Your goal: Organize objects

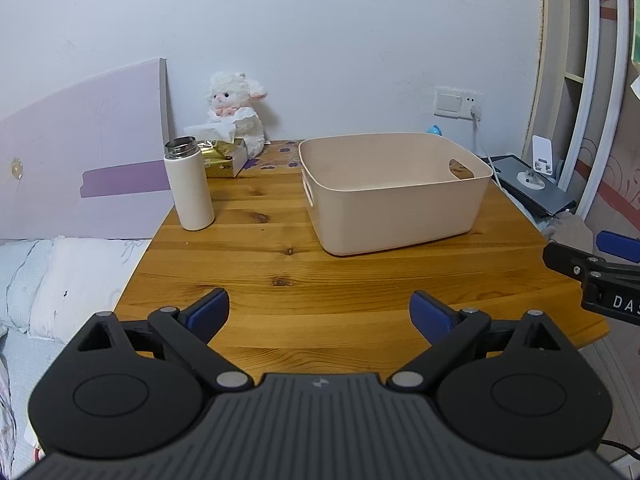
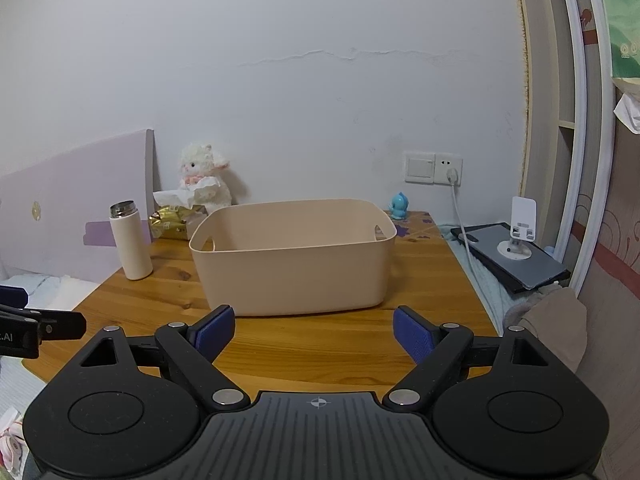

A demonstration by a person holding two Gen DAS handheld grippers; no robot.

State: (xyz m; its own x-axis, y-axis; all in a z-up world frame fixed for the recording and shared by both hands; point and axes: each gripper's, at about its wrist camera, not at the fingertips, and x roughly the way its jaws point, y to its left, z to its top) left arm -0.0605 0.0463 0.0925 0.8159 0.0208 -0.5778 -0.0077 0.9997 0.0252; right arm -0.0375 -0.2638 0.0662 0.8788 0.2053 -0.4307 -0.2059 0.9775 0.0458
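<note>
White letters "DAS", cut off by the frame edge, stand on the black body of the right gripper [image 1: 612, 276] at 3 o'clock in the left wrist view. In the right wrist view, ".AI" shows on the left gripper [image 2: 24, 330] at 9 o'clock.

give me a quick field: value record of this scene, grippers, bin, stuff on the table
left gripper: open, holding nothing, over the near table edge
right gripper: open, holding nothing, facing the bin
bin: beige, upright; no contents visible from these angles
bottle: white, upright, left of the bin, apart from it
tissue box: gold, behind the bottle
plush lamb: against the wall
blue figure: far right corner of the table
</note>
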